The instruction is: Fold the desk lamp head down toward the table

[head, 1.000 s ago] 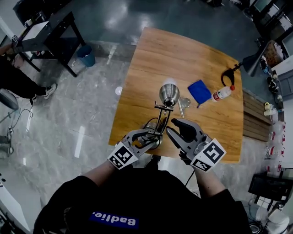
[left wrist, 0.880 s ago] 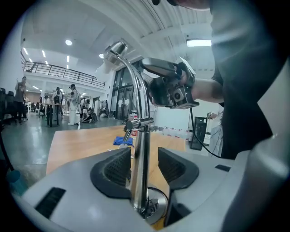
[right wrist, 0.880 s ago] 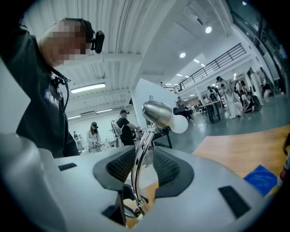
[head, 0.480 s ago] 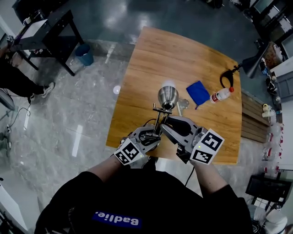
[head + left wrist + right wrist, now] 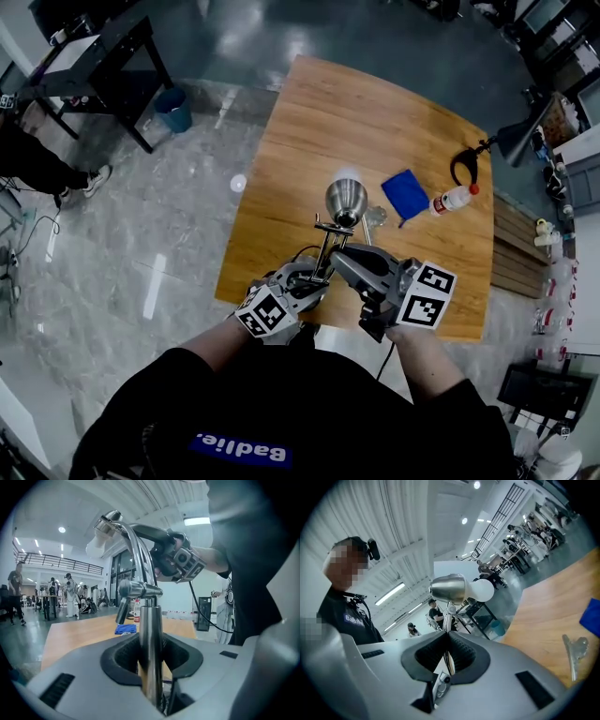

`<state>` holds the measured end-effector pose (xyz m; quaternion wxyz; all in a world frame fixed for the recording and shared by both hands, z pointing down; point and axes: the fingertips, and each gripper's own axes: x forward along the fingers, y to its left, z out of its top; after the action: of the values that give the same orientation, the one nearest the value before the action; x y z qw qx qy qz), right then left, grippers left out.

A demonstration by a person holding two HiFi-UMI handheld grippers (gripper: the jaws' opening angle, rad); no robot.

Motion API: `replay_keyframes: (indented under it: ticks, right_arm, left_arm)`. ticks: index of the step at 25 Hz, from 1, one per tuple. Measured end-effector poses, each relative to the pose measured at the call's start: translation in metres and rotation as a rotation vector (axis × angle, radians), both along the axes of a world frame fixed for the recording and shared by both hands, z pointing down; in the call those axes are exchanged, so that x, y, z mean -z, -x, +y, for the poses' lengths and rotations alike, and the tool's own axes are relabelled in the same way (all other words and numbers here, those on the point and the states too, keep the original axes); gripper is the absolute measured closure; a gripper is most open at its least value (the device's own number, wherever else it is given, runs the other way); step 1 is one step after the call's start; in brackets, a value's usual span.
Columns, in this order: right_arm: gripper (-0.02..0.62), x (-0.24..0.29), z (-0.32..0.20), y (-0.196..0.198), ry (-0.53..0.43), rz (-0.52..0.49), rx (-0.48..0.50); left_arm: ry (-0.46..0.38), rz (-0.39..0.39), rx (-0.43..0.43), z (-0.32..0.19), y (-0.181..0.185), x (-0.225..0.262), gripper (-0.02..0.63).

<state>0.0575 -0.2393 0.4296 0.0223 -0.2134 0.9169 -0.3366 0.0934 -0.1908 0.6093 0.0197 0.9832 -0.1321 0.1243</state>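
The chrome desk lamp (image 5: 330, 239) stands upright on the wooden table (image 5: 375, 112), close to the table's 6 o'clock edge in the head view. The lamp head (image 5: 345, 199) is at the top, with its white bulb pointing toward 12 o'clock. The left gripper (image 5: 314, 277) comes in from 7 o'clock, low on the lamp. Its own view shows the lower post (image 5: 151, 634) standing upright between the jaws, which are closing, with the black pads against either side of the tube. The right gripper (image 5: 342, 253) reaches in from 4 o'clock, higher up. Its jaws are closing too and are nearly together, pinched on the thin rods of the upper arm (image 5: 450, 613) just below the head. In the right gripper view the shade and bulb sit at 12 o'clock above the pads. In the left gripper view the right gripper shows at 1 o'clock, at the top bend of the arm. A blue cloth (image 5: 405, 192) lies flat at 3 o'clock from the lamp head, apart from it. A plastic bottle (image 5: 453, 196) with a red cap lies on its side at 3 o'clock from the cloth, just beside it. A small metal piece (image 5: 373, 217) rests on the table at 5 o'clock from the lamp head, between the lamp and the cloth. On the floor at 10 o'clock from the table, a blue bin (image 5: 175, 112) stands beside a black stand.
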Motion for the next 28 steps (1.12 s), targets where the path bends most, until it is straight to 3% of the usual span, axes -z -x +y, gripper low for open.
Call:
replay_keyframes:
  ticks: [6,16,24,28]
  right_arm:
    - [0.571,-0.005,-0.004,-0.004,0.096,-0.054,-0.03]
    - [0.569,-0.058,-0.057,-0.02,0.507,-0.359,-0.128]
    - [0.536,-0.132,-0.068,-0.03,0.768,-0.407,-0.171]
    - [0.529,-0.154,-0.065,-0.032,0.846,-0.472,-0.19]
  left_arm:
    - [-0.031,0.009,0.014,0.003,-0.001,-0.001,0.476]
    - [-0.028,0.041,0.026,0.0,0.0,-0.001,0.476]
    - [-0.03,0.02,0.024,0.002,-0.002,-0.003,0.476]
    - [-0.019,0.011,0.025,0.002,-0.002,-0.004,0.476]
